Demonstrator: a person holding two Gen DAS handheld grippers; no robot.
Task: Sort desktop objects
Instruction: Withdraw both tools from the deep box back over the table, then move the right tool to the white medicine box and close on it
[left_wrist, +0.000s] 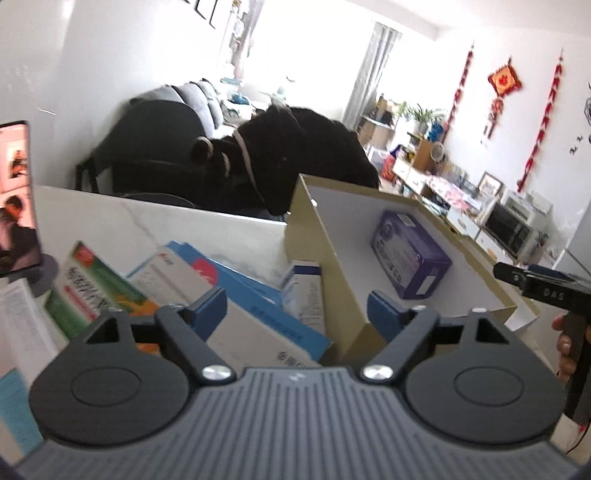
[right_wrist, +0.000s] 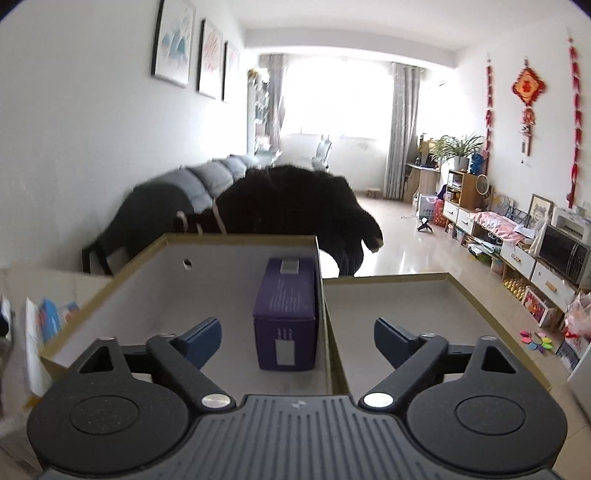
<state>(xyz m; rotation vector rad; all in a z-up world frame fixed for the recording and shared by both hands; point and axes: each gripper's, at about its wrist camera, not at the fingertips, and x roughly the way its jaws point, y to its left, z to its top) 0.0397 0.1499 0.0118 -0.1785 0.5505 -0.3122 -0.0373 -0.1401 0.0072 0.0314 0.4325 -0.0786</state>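
**Both grippers empty, one box sorted**

The left gripper and right gripper both stand wide apart, holding nothing. The purple cardboard box stands in the left tan cardboard tray, against its right wall. Stacked medicine cartons crowd the white marble bench; picking one may drag its overlapping neighbours.

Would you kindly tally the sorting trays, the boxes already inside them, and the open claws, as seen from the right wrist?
Trays: 2, the left tray and the right tray.
Boxes inside: 1, a purple box in the left tray.
Open claws: 1, the right claw, holding nothing.
Total: 4
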